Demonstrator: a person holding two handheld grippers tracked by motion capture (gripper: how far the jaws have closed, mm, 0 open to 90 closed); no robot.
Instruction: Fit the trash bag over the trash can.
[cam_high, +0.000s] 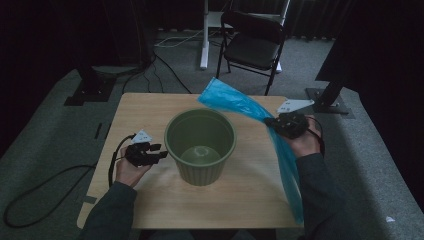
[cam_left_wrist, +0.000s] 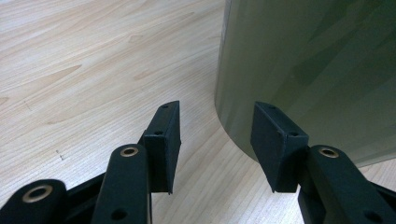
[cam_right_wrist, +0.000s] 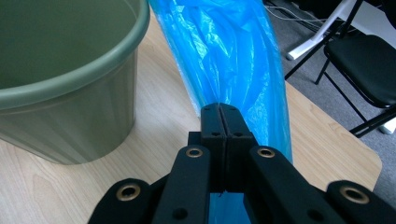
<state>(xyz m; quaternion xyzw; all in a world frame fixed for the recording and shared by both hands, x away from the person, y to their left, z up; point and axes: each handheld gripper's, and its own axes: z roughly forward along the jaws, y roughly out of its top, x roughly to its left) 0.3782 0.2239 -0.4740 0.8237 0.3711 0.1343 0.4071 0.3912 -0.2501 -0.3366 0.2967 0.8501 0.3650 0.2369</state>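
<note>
Pale wooden table (cam_high: 150, 107) fills mid-frame, where we see the green bin (cam_high: 200, 146) at centre, our right gripper (cam_high: 278, 122) clamped on the blue bag (cam_high: 235, 100) at its right, our left gripper (cam_high: 159, 152) gaping beside its left wall.

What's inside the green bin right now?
Nothing: the green bin shows its bare bottom. The blue bag stays outside it, clamped in the right tool. The near inner wall is hidden.
</note>
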